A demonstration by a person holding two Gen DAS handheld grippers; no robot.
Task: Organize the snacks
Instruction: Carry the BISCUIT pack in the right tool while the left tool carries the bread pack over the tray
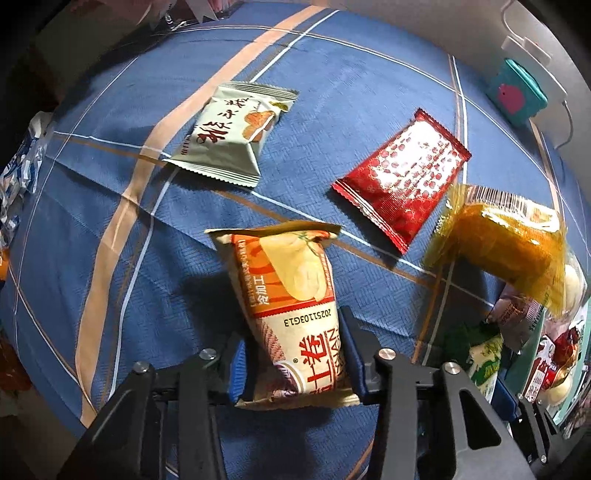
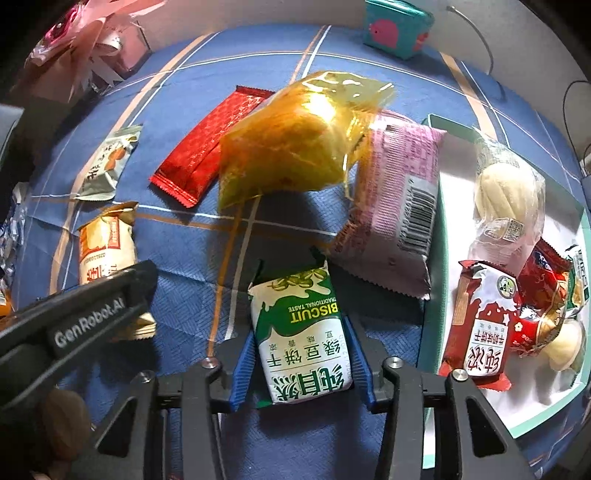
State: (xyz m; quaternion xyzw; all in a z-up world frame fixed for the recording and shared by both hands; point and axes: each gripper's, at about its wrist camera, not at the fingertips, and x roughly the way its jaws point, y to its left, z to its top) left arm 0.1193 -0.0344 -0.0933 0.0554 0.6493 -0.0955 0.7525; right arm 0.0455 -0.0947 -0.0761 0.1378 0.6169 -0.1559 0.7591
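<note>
My left gripper [image 1: 295,354] is shut on an orange and cream snack pack [image 1: 291,306], held just above the blue cloth. The same pack [image 2: 105,243] and the left gripper's body [image 2: 74,325] show at the left of the right wrist view. My right gripper [image 2: 301,354] is shut on a green and white biscuit pack [image 2: 301,332]. A yellow wrapped cake [image 2: 295,140] lies ahead of it, also seen at the right of the left wrist view [image 1: 502,243]. A red pack [image 1: 402,177], a pale green pack [image 1: 232,136] and a pink pack [image 2: 399,206] lie on the cloth.
A teal-rimmed white tray [image 2: 432,258] at the right holds several snacks, among them a red and white pack [image 2: 480,321] and a clear-wrapped bun [image 2: 506,192]. A teal box [image 2: 395,29] stands at the far edge. Pink wrapping [image 2: 92,37] lies far left. The table carries a blue checked cloth [image 1: 110,295].
</note>
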